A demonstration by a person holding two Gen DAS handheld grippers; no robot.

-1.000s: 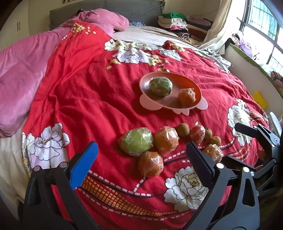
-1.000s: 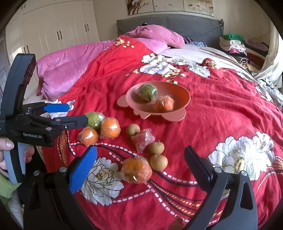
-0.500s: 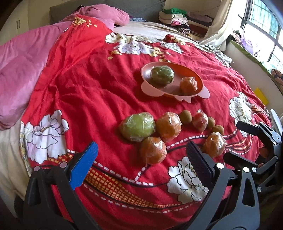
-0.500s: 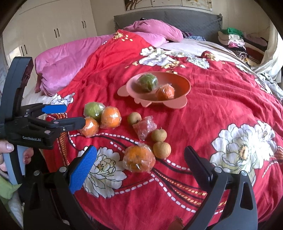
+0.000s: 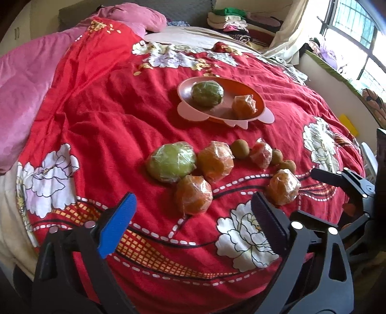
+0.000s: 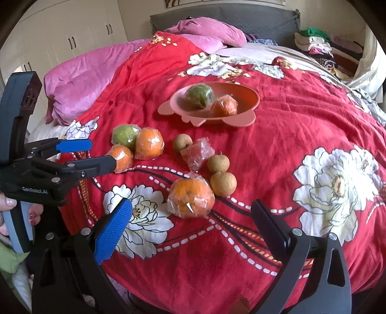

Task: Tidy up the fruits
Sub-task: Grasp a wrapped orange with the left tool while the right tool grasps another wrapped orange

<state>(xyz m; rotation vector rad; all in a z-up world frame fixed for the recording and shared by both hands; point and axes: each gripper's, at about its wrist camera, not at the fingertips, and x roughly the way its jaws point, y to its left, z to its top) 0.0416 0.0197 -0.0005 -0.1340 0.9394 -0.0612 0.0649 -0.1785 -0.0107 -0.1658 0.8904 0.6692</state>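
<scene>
A pink plate (image 5: 183, 96) (image 6: 173, 103) on the red bedspread holds a wrapped green fruit (image 5: 207, 93) and a wrapped orange (image 5: 243, 106). Nearer lie a loose green fruit (image 5: 171, 164), several wrapped oranges and small brown fruits (image 6: 218, 163). My left gripper (image 5: 193, 217) hovers just short of one orange (image 5: 194, 198). Its jaws are closing, with the pads well clear of the fruit. My right gripper (image 6: 191, 217) is open, and another orange (image 6: 191, 198) lies just ahead of its fingertips.
A pink quilt (image 6: 84, 82) lies at the bed's left, and a pillow (image 6: 207, 31) rests by the grey headboard. Folded clothes (image 5: 229, 19) are stacked at the back right. A hand (image 6: 9, 210) holds the left gripper at the bed's near left edge.
Both grippers have come closer to the loose fruit, which now sits nearer their fingertips. The left jaws have narrowed slightly. No fruit has moved.
</scene>
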